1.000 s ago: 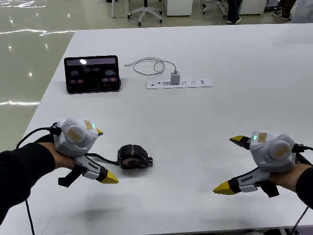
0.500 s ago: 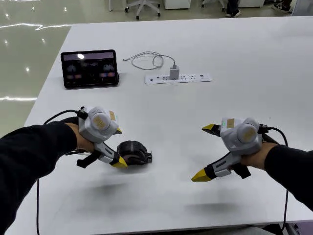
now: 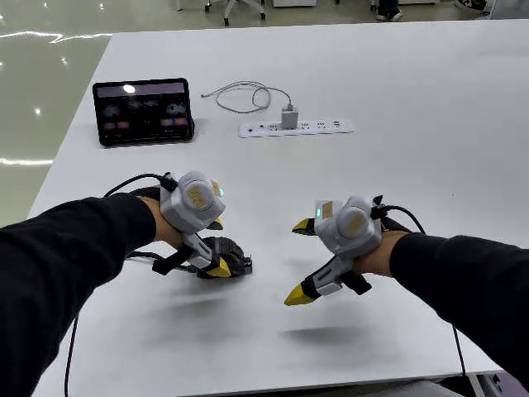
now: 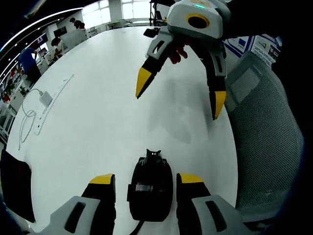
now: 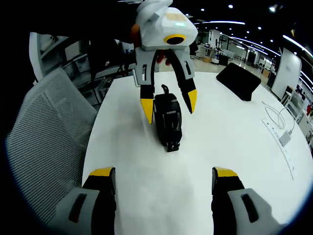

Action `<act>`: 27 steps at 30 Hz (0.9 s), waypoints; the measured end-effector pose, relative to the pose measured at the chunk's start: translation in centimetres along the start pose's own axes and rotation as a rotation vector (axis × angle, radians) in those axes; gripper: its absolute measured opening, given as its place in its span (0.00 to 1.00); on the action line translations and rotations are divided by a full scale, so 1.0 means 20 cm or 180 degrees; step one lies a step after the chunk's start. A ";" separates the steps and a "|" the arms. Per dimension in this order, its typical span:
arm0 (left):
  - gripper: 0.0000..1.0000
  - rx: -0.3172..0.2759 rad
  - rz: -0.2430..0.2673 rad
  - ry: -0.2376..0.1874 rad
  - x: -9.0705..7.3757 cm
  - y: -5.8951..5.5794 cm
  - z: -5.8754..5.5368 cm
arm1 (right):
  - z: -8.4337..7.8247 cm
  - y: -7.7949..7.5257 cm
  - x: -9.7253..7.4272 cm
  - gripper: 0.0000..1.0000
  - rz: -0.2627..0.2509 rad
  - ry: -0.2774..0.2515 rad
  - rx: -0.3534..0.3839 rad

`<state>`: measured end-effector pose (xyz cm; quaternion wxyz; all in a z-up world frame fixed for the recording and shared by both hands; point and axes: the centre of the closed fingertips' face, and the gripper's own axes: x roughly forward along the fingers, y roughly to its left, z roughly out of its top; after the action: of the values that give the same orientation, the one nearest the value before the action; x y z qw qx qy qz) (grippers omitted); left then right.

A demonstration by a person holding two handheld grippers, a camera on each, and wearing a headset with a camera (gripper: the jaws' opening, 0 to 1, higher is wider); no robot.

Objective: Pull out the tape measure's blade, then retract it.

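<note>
Left gripper view: left tongs (image 4: 146,179) are spread and straddle the black tape measure (image 4: 150,196), which lies flat on the white bench (image 4: 98,122) with a small gap to each jaw. Right tongs (image 5: 163,172) are spread wide, face the tape's hook end, apart from it, gripping nothing.

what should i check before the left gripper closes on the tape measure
1. Black round tape measure between the left gripper's jaws: ok.
2. Left gripper clamped on the case: not ok, it is open, with a gap on each side.
3. Blade tip facing the right gripper: ok.
4. Right gripper open: ok.
5. Right gripper at the blade tip: not ok, it is apart from it.
6. Blade lock released: cannot tell.
</note>
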<state>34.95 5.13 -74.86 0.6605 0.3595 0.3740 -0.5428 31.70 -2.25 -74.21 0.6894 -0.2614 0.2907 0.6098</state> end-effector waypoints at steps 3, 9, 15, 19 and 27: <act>0.32 -0.0240 -0.0215 0.0102 0.05 -0.08 -0.03 | 0.03 -0.02 0.03 0.75 0.0029 -0.0010 -0.0005; 0.32 0.0064 -0.0021 0.0176 0.07 -0.03 -0.03 | 0.07 -0.05 0.10 0.70 0.0033 -0.0021 -0.0062; 0.32 0.0059 -0.0018 0.0160 0.07 -0.03 -0.04 | 0.08 -0.05 0.17 0.60 0.0069 0.0011 -0.0164; 0.32 0.0051 0.0001 0.0181 0.07 -0.03 -0.04 | 0.08 -0.07 0.23 0.55 0.0084 0.0039 -0.0064; 0.32 0.0056 0.0038 0.0154 0.07 -0.03 -0.04 | 0.08 -0.08 0.31 0.43 0.0084 0.0127 -0.0138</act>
<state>34.51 5.08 -76.53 0.6513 0.3805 0.3830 -0.5333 33.95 2.95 -77.57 0.6697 -0.2845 0.2945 0.6196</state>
